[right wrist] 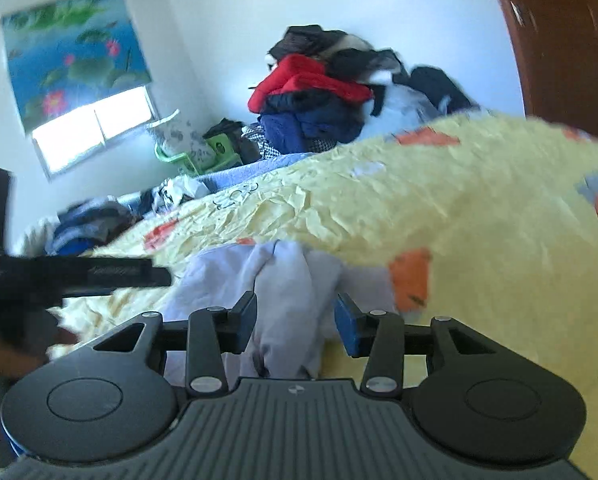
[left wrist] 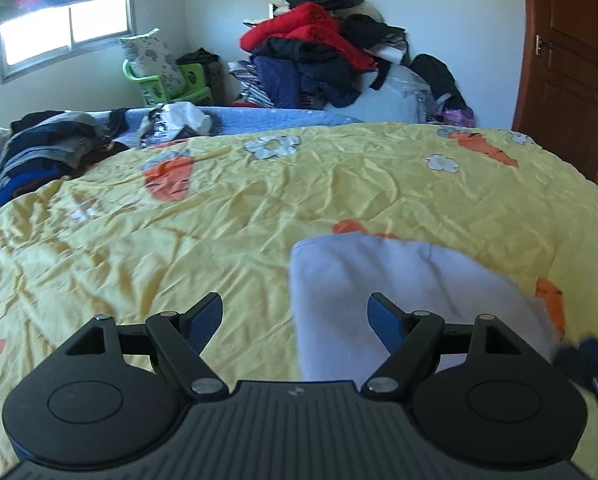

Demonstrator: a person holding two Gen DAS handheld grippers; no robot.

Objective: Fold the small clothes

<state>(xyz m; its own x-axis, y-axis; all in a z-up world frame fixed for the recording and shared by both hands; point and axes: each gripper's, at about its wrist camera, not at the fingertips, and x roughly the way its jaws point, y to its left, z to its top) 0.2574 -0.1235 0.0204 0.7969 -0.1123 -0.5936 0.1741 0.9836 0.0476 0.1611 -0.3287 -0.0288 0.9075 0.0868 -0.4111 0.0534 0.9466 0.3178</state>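
Left tongs (left wrist: 295, 316) spread wide over pale garment (left wrist: 379, 276), right tongs (right wrist: 295, 320) half-open around its bunched cloth, yellow quilt (left wrist: 179, 240)

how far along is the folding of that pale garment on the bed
Early. Done: pale garment lies on the yellow quilt, its left edge looking folded. In hand: nothing; left tongs open, right tongs open around a bunched fold. Left: finishing the folds.

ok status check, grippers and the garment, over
Left gripper open over white garment edge. Right gripper open, fingers straddling bunched cloth. Garment unfolded on yellow quilt. Nothing blocking.
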